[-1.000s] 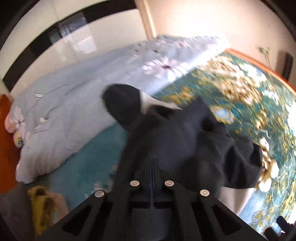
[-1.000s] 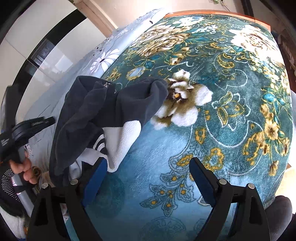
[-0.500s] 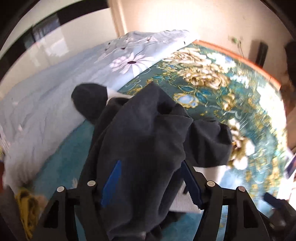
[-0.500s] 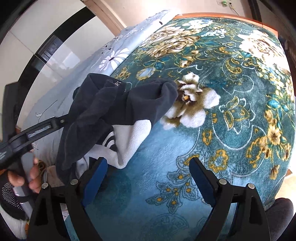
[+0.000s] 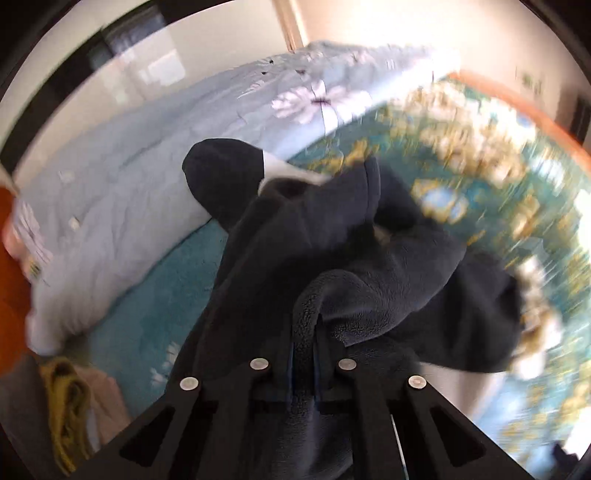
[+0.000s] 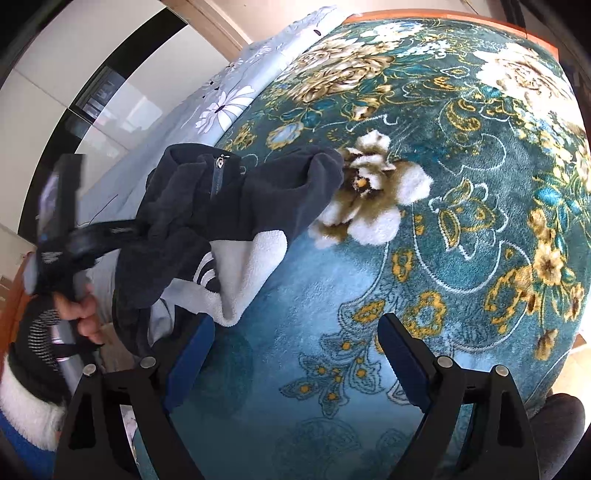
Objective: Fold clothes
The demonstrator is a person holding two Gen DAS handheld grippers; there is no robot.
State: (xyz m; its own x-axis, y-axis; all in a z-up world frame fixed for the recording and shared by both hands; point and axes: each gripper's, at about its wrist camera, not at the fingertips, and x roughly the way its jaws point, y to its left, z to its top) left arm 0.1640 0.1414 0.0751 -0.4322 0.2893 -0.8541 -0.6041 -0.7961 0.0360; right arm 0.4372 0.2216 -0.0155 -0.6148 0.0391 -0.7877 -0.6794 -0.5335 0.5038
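Note:
A dark navy fleece jacket with white panels lies bunched on the teal floral blanket. My left gripper is shut on a fold of the jacket's dark fleece and holds it up. In the right wrist view the jacket shows its zipper and a white part; the left gripper grips it from the left. My right gripper is open and empty, just above the blanket in front of the jacket's white edge.
A light blue flowered duvet lies folded beyond the jacket. A yellow garment and other clothes sit at the bed's left edge. An orange wooden bed frame borders the far side.
My left gripper was open around the jacket half a second ago and has now shut on a fold of it. The left view swung. The right gripper stayed open and barely moved.

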